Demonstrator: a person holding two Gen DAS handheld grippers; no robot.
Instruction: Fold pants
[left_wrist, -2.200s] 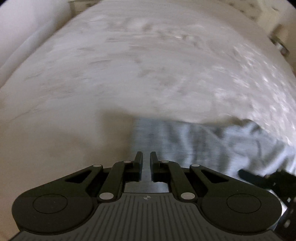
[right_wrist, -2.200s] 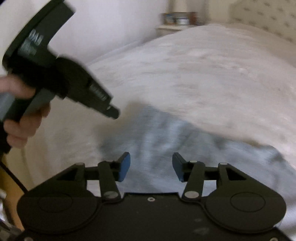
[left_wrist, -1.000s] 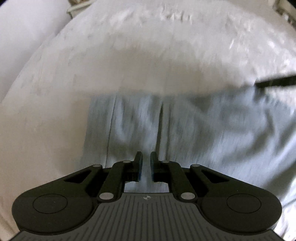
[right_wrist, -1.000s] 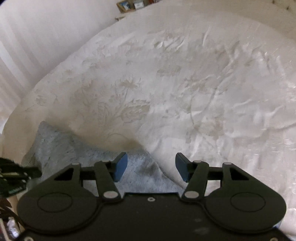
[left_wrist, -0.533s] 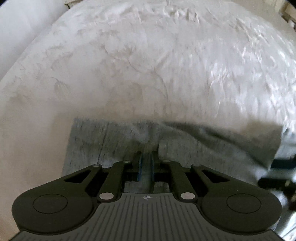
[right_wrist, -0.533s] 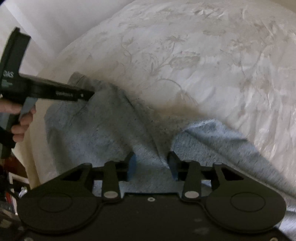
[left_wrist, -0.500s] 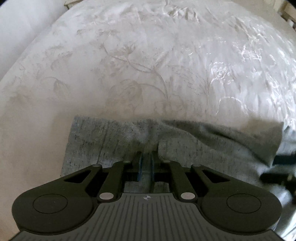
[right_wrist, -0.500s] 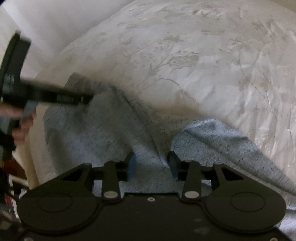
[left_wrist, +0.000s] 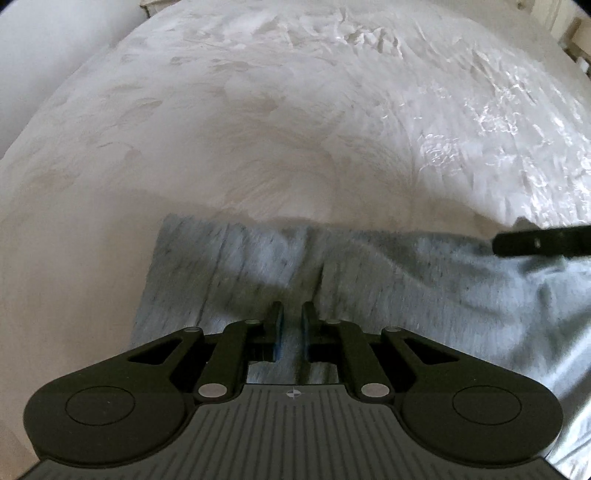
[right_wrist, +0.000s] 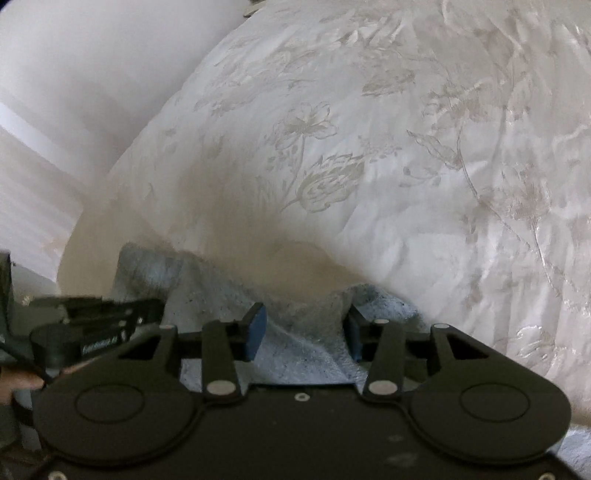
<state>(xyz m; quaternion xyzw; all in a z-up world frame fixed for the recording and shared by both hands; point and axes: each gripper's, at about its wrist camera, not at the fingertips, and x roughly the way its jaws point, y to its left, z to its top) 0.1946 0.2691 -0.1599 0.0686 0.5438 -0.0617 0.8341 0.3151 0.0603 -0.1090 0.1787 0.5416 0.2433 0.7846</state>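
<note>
Item: pants (left_wrist: 388, 280), grey marl knit; lying crumpled on a white floral bedspread (left_wrist: 295, 129), spread ahead of and beneath both sets of fingers.

Left gripper (left_wrist: 290, 325): fingers drawn almost together, pinching a raised crease of the cloth that runs up between them; a flat squared edge lies ahead and to the left of the tips.

Right gripper (right_wrist: 303, 332): fingers partway apart, a peaked ridge of fabric standing between the blue pads (right_wrist: 256, 330); the right-hand pad is sunk in cloth, the left-hand one at its edge, so I judge it a grip on a thick bunch.

Handling (judgement): light, limp, not fragile; sags and bunches wherever unsupported; knit should hold well against the pads; best taken at a hem or outer edge, both layers together, rather than mid-panel.

Change from a second ago: right fingers then stood wider, with cloth only low between them; now closed in on the ridge; left fingers as close as before; in the left view the pants have shifted from filling the width to a narrower band.
</note>
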